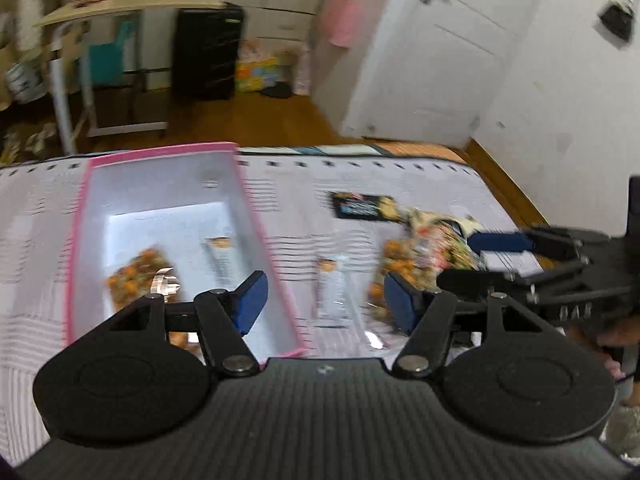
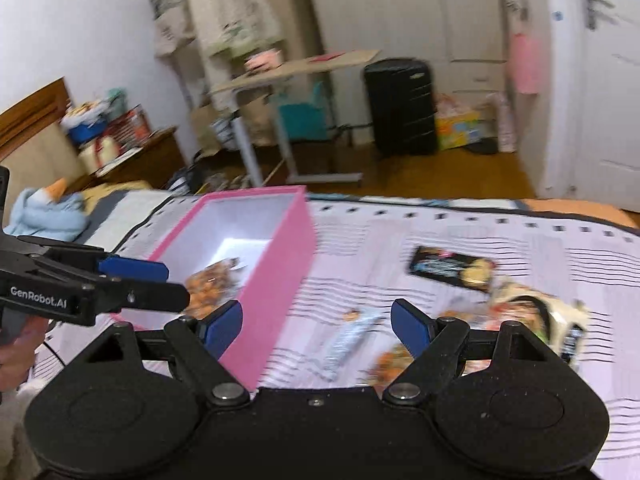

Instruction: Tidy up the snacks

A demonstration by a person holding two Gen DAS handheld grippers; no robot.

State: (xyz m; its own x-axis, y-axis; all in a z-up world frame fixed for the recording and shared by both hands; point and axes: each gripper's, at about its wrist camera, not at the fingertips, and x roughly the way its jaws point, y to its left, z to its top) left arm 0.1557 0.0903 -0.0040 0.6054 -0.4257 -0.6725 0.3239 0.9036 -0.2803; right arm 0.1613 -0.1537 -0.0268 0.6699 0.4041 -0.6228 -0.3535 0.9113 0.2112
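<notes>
A pink box (image 1: 160, 152) with a white inside stands on the striped bed, to the left in both views. In it lie an orange snack pack (image 1: 136, 280) and a silver bar (image 1: 220, 260). On the bed to its right lie another silver bar (image 1: 332, 288), a black pack (image 1: 360, 206) and a heap of colourful packs (image 1: 428, 248). My left gripper (image 1: 326, 304) hangs open above the box's right wall, with nothing between its pads. My right gripper (image 2: 316, 322) is open and empty above the loose silver bar (image 2: 348, 336), beside the pink box (image 2: 276, 280).
The bed's far edge meets a wooden floor. Beyond it stand a desk on a metal frame (image 2: 296, 68), a black cabinet (image 2: 400, 108) and a white door (image 1: 440, 40). A light blue cloth (image 2: 44, 212) lies at the bed's left. A hand (image 2: 16, 344) holds the left gripper.
</notes>
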